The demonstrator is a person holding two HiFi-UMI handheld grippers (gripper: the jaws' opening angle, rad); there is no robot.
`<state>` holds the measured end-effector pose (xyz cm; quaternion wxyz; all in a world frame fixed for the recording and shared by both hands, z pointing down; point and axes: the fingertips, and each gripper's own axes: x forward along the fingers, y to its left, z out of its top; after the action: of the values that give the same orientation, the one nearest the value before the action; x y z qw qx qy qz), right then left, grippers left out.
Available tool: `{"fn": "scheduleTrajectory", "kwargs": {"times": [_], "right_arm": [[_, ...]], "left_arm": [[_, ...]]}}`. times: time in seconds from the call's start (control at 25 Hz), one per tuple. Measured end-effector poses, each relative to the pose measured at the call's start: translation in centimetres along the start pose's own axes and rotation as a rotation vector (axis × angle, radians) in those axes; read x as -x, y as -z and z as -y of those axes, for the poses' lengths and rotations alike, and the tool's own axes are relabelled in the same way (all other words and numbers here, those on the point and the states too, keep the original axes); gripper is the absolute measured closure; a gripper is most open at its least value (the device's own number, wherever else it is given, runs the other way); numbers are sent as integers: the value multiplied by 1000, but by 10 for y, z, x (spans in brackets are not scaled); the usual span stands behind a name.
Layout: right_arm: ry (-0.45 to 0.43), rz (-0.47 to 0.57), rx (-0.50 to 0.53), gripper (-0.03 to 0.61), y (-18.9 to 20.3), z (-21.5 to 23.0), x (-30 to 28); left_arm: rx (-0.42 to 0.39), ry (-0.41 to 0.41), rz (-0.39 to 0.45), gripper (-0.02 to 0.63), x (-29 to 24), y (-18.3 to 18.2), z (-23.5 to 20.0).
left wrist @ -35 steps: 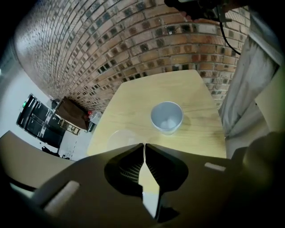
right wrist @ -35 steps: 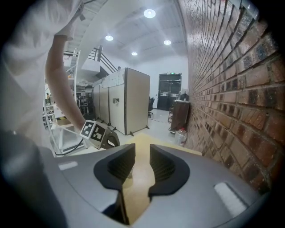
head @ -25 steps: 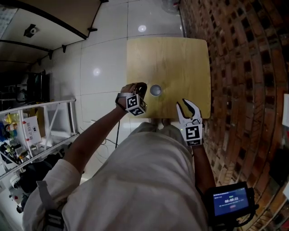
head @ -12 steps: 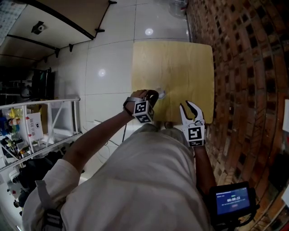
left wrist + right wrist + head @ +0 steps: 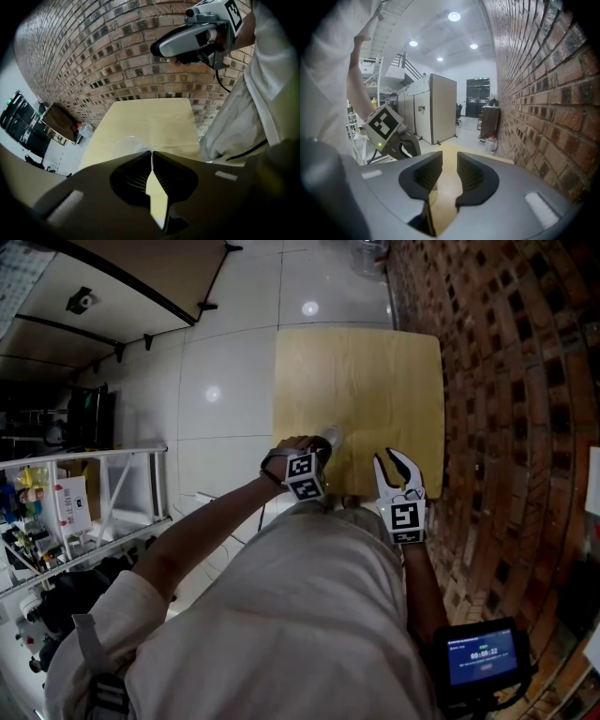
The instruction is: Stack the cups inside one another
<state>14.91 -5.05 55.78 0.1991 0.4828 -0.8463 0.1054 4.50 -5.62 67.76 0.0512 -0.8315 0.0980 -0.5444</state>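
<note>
Toward the near left part of the pale wooden tabletop (image 5: 375, 381) a clear cup (image 5: 331, 437) stands upright. Right at it, reaching in over the tabletop's near edge, is the left hand-held gripper (image 5: 322, 446), pointed steeply down. Its own view shows the two dark jaws pressed together tip to tip with nothing visible between them, and the cup just beyond the tips, partly hidden behind one jaw. Whether the tips touch the cup's rim cannot be told. Over the tabletop's near right corner hangs the right hand-held gripper (image 5: 394, 465), well apart from the cup, its pale grey jaws spread. In its own view only bare tabletop shows through the gap, and nothing is held. The person's white shirt (image 5: 300, 615) fills the head view below the tabletop's near edge, and a small lit screen (image 5: 478, 657) sits nearer than the tabletop's near right corner, by the person's right arm. A brick wall (image 5: 506, 427) runs close along the tabletop's right side, white floor tiles (image 5: 225, 362) lie off its left side and far end, and a metal rack (image 5: 94, 493) stands farther out to the tabletop's left.
</note>
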Motion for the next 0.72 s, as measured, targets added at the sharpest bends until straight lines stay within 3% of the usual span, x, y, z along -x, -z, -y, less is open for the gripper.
{"fn": "scheduleTrajectory", "kwargs": {"times": [0.28, 0.72], "right_arm": [[6, -5, -11, 480, 10, 1, 1], [7, -27, -13, 482, 14, 2, 4]], "left_arm": [[-18, 32, -86, 583, -19, 9, 4], [-31, 60, -143, 581, -44, 23, 4]]}}
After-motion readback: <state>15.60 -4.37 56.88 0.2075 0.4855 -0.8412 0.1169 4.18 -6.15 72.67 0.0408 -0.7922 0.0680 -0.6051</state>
